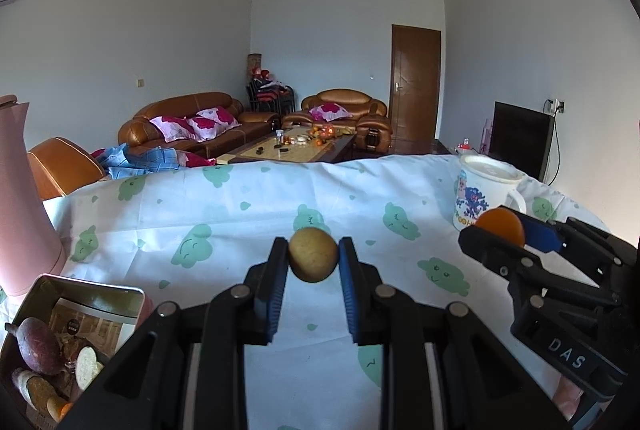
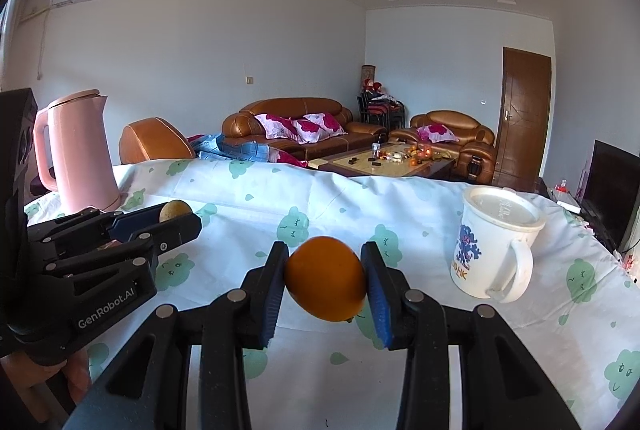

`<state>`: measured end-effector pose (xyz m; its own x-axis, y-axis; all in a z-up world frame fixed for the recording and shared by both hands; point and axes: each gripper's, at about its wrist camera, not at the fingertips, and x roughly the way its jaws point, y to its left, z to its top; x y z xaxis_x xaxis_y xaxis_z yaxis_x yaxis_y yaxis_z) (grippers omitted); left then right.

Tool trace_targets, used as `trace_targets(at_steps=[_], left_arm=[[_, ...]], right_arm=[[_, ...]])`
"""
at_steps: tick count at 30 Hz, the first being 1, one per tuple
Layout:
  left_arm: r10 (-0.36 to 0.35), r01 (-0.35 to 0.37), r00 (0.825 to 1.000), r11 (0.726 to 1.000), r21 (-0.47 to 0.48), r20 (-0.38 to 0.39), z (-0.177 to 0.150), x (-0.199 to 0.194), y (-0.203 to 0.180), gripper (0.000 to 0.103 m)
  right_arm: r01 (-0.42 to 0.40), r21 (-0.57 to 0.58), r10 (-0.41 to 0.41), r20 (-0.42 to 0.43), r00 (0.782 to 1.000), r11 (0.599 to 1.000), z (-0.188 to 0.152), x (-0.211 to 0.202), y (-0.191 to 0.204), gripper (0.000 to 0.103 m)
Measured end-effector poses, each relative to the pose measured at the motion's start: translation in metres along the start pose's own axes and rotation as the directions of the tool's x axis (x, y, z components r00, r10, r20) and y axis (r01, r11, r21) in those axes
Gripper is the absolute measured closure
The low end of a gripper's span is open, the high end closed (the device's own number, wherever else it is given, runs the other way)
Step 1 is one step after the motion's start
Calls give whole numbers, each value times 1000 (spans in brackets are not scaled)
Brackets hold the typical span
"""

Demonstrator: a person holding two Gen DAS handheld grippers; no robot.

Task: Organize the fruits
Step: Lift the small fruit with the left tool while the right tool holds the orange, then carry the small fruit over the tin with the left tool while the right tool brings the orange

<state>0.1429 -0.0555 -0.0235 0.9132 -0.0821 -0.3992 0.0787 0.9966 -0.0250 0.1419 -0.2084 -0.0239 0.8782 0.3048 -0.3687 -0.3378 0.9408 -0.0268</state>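
Orange (image 2: 325, 278) long axis tilted between gripper (image 2: 325, 280) pads

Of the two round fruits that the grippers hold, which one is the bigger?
The round orange fruit in the right gripper is bigger; the yellowish-brown round fruit in the left gripper is smaller.

Your left gripper (image 1: 313, 258) and right gripper (image 2: 325, 280) are black with blue pads. Silver round fasteners mark each linkage. Housings read "GenRobot.AI" and "DAS".

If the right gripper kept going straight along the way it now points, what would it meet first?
Probably only the tablecloth. The right gripper, shut on the orange, points slightly downward over bare cloth; the white mug stands off to its right, though depth is hard to judge.
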Motion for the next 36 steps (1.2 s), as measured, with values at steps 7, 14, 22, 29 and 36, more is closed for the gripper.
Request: trace_targets(at_steps=[7, 14, 22, 29, 36], left_arm=[[-2, 2, 1000, 1000, -2, 0, 0, -2, 0, 77], [-4, 4, 1000, 1000, -11, -14, -2, -6, 3, 77], [-14, 13, 999, 1000, -22, -40, -5, -10, 7, 77], [-33, 29, 997, 998, -47, -74, -12, -19, 15, 77], [-22, 18, 996, 999, -49, -92, -17, -31, 23, 77]], right_arm=[[-3, -3, 3, 20, 1000, 1000, 0, -6, 0, 63], [-5, -3, 5, 32, 999, 1000, 0, -9, 1, 63], [-9, -18, 10, 37, 999, 1000, -1, -12, 9, 63], [-28, -15, 28, 20, 999, 1000, -2, -17, 17, 63], [-49, -19, 49, 1, 999, 999, -7, -26, 32, 63]])
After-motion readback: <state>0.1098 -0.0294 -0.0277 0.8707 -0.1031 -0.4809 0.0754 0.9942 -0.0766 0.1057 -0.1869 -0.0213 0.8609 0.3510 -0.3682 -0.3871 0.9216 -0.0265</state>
